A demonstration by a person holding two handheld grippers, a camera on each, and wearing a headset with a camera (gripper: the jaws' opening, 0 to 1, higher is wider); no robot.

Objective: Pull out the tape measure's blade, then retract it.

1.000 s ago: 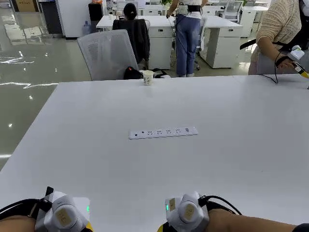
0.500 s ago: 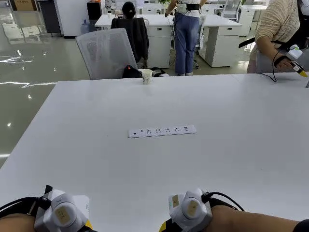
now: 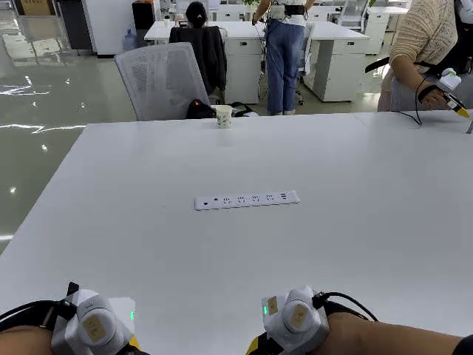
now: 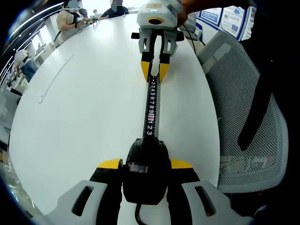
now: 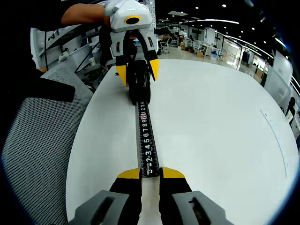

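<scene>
Tape measure [image 4: 149,164] low over near edge of tabletop [image 3: 222,251]. Left gripper [image 4: 145,165] clamped round its black case, likely to anchor it. Right gripper [image 5: 151,174] pinched shut on tip of blade [image 5: 146,136]. Grippers apart, so a short run spans taut between them.

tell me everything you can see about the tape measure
The tape measure, black-cased, sits clamped between the yellow-tipped jaws of the left gripper. Its blade, black with white numerals and one red mark, is pulled out and runs straight along the white table, near its edge. The right gripper pinches the blade's free end.
</scene>
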